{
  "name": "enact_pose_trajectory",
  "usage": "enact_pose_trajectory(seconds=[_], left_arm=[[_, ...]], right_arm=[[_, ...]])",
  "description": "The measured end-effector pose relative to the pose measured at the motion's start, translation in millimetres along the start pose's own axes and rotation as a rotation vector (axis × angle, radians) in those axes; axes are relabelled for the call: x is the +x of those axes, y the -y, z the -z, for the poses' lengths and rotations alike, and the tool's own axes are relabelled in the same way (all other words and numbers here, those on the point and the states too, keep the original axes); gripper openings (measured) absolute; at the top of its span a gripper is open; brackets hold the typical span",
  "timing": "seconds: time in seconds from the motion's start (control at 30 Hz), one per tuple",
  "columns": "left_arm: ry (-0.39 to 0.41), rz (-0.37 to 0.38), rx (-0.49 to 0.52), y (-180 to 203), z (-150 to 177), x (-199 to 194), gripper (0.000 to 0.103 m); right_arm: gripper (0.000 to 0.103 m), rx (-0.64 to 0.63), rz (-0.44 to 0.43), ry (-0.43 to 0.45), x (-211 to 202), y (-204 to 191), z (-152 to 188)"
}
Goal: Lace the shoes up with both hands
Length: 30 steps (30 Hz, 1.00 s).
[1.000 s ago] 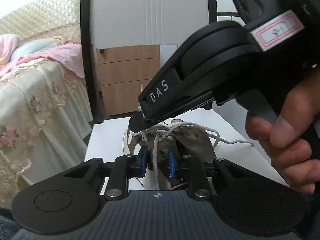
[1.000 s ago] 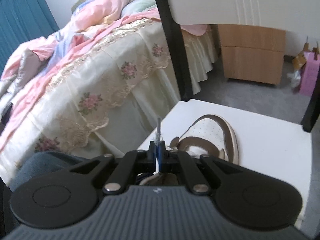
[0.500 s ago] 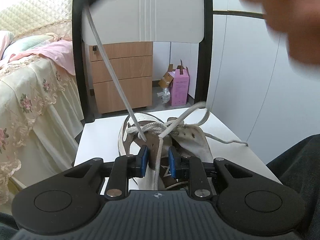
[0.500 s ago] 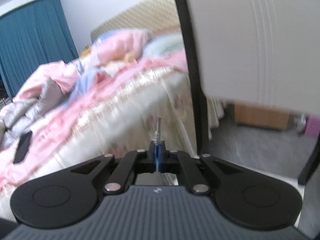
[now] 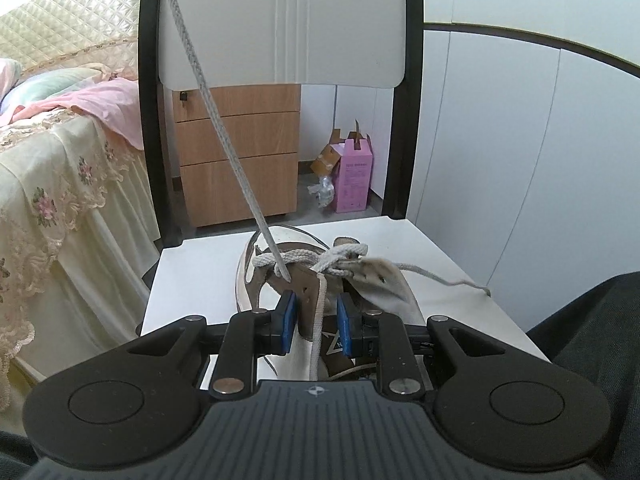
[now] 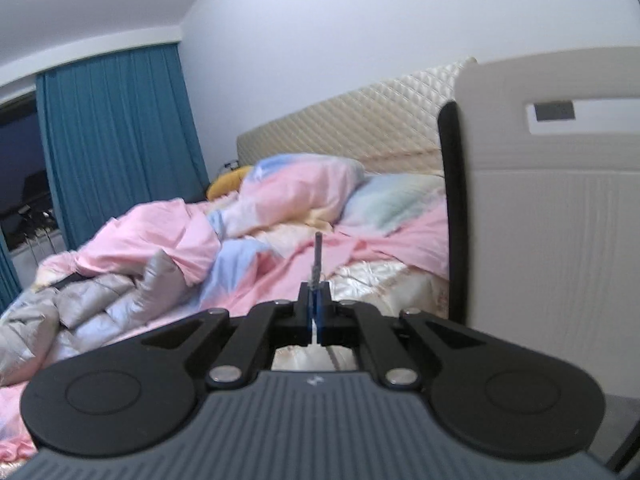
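Left wrist view showed the sneaker [image 5: 280,276] on the white chair seat [image 5: 192,272], lower eyelets laced, upper ones left, with the left gripper [image 5: 316,320] partly open around the tongue and a loose lace. Only the right wrist view showed the right gripper [image 6: 315,312] clenched on the lace tip [image 6: 318,256], while the taut shoelace [image 5: 224,136] appeared solely in the former.
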<state>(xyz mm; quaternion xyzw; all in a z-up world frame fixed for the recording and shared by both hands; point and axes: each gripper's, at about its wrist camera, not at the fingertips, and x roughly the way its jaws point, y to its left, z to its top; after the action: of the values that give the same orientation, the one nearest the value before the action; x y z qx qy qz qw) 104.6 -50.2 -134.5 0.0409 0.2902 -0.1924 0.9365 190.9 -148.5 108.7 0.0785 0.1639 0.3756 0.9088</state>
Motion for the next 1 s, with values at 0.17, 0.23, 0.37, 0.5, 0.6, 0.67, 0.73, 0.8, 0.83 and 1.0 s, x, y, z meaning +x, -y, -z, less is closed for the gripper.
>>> enact_pose_trajectory(seconds=[0.17, 0.23, 0.37, 0.5, 0.6, 0.67, 0.73, 0.8, 0.83, 1.0], left_arm=[[-0.004, -0.004, 0.014, 0.4, -0.4, 1.1, 0.025], [-0.003, -0.010, 0.013, 0.5, -0.5, 0.8, 0.025], [-0.007, -0.019, 0.000, 0.3, -1.4, 0.1, 0.027], [-0.009, -0.022, -0.015, -0.2, -2.6, -0.9, 0.027], [-0.003, -0.027, -0.013, 1.2, -3.0, -2.1, 0.027], [-0.001, -0.038, -0.002, 3.7, -2.1, -1.9, 0.027], [-0.004, -0.050, 0.004, 5.6, -1.3, -1.6, 0.027], [-0.003, -0.053, 0.001, 6.4, -0.8, -2.5, 0.027], [-0.004, -0.054, -0.003, 6.1, -0.6, -2.6, 0.027], [0.005, -0.074, -0.023, 5.3, 1.1, -5.2, 0.027]], right_arm=[[0.004, 0.066, 0.035, -0.070, 10.8, 18.4, 13.7], [0.004, 0.102, 0.054, -0.117, 13.8, 28.1, 26.6], [0.005, 0.135, 0.095, -0.197, 13.9, 41.7, 54.8], [0.057, 0.187, 0.110, -0.216, 3.4, 52.5, 81.3], [0.059, 0.232, 0.101, -0.230, -8.2, 61.1, 99.0], [0.059, 0.258, 0.109, -0.231, -15.5, 66.3, 110.7], [0.059, 0.291, 0.133, -0.215, -23.5, 71.9, 122.5], [0.059, 0.350, 0.151, -0.193, -32.1, 80.6, 134.3], [0.059, 0.390, 0.163, -0.180, -37.2, 85.7, 141.1], [0.059, 0.774, 0.163, -0.088, -70.6, 125.7, 194.6]])
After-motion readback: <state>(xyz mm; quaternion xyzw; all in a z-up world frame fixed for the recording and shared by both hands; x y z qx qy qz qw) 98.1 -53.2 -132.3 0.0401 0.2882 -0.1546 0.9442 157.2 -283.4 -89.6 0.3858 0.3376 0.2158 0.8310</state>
